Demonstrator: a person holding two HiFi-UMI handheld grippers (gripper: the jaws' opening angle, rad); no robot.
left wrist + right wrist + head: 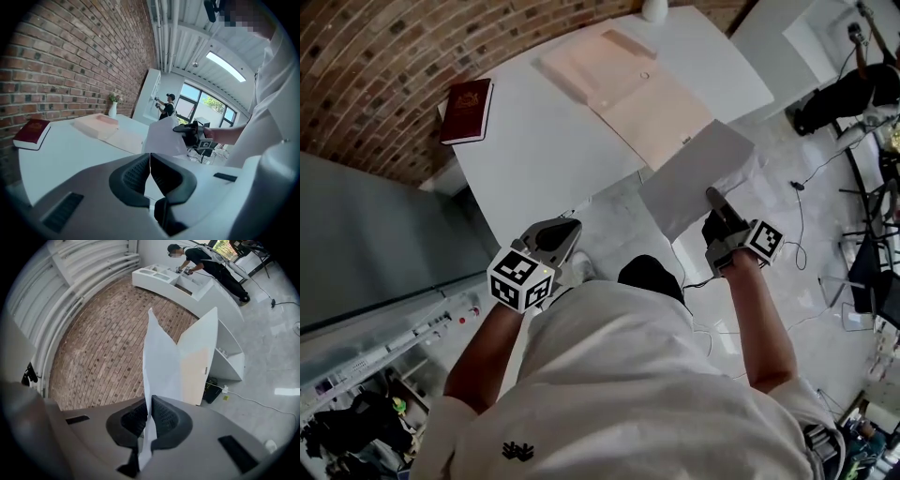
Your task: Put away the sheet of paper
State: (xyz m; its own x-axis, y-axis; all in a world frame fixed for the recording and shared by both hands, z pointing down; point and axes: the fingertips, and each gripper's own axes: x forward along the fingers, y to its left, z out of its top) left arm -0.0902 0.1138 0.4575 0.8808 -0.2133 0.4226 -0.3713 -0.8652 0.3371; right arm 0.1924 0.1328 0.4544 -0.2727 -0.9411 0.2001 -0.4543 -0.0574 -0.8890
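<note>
My right gripper [713, 196] is shut on the near edge of a white sheet of paper [694, 172], which hangs in the air just off the white table's [534, 159] front corner. In the right gripper view the sheet [161, 366] runs up from between the pads of the right gripper [149, 405]. An open pink folder [628, 89] lies on the table beyond the sheet. My left gripper [567, 231] hovers below the table's near edge, its jaws shut with nothing between them [150, 161]. From the left gripper view I see the sheet [164, 138] and the right gripper [185, 129].
A dark red book [467, 111] lies at the table's left corner by the brick wall. A small white vase [654, 9] stands at the far edge. Cables and dark equipment [839, 98] are on the floor to the right. Another person [201, 256] works at a white shelf unit [187, 284].
</note>
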